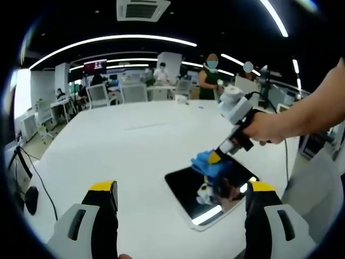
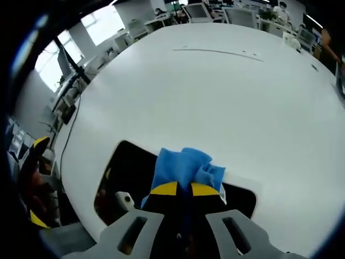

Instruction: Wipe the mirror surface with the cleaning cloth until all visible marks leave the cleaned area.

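One mirror lies flat near the white table's front edge, with wide free space around. The right gripper is clenched on one blue cleaning cloth, pressing it on the mirror. The left gripper hovers with jaws spread, holding nothing.

Both grippers have grey bodies and black fingers with yellow tips.

Right gripper presses blue cloth onto mirror on white table.
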